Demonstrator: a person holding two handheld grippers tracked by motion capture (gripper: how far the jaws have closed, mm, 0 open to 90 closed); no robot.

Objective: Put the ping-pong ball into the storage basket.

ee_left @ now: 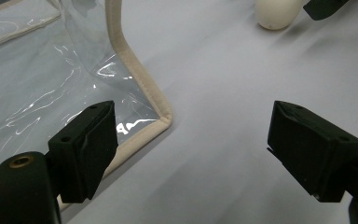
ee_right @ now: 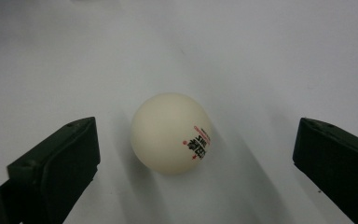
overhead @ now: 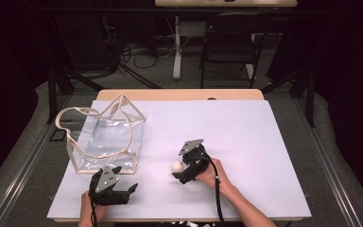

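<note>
A white ping-pong ball [ee_right: 172, 134] with red and black print lies on the white table, between the wide-apart jaws of my right gripper [ee_right: 193, 154], untouched by either. In the high view the ball [overhead: 176, 166] sits just left of the right gripper [overhead: 183, 170]. A clear plastic bag [overhead: 108, 137] with beige trim stands at the table's left. My left gripper [overhead: 128, 188] rests open near the front edge, just below the bag. In the left gripper view the bag's beige corner [ee_left: 161, 116] lies ahead of the left jaw, and the ball [ee_left: 276, 13] shows at the top.
The white table top [overhead: 246, 137] stretches wide to the right and behind the ball. A black folding chair [overhead: 229, 42] and cables stand on the floor beyond the table's far edge. A cable trails from each gripper toward the person.
</note>
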